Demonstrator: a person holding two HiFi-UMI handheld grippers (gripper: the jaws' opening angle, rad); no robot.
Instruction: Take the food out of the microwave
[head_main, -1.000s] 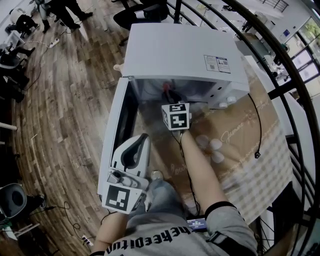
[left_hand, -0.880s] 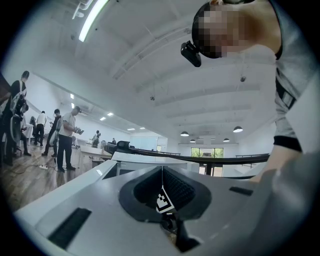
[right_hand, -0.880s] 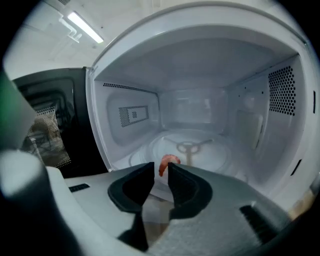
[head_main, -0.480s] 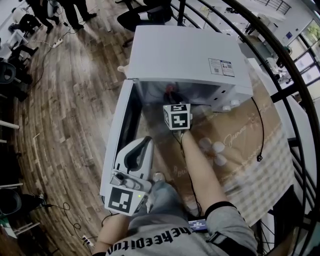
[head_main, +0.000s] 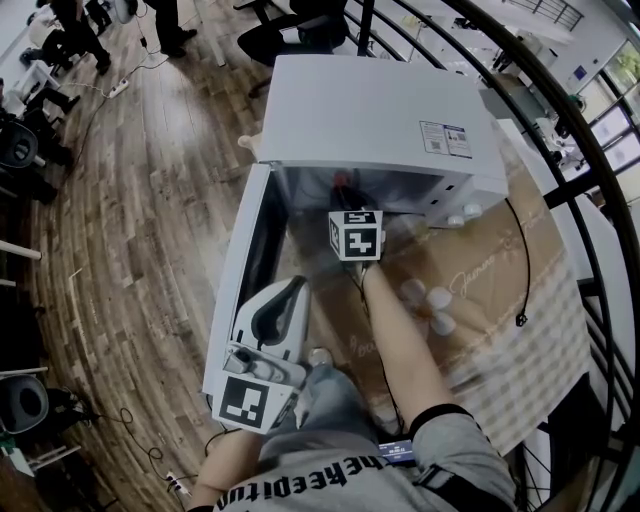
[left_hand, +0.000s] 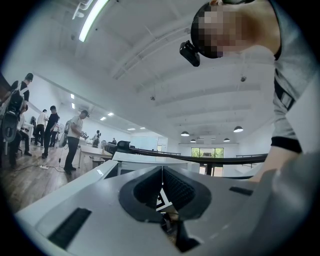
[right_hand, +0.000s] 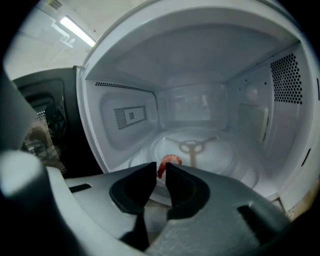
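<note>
The microwave (head_main: 370, 110) stands at the back edge of the table (head_main: 490, 280), its door (head_main: 240, 290) swung wide to the left; the right gripper (right_hand: 161, 170) reaches into the opening, its fingers drawn in to a thin gap and pinching a small pink piece of food (right_hand: 169, 161) at their tips, just above the front edge of the glass plate (right_hand: 220, 155); the left gripper (left_hand: 162, 172) hangs low beside the door, fingers pressed together and empty.
</note>
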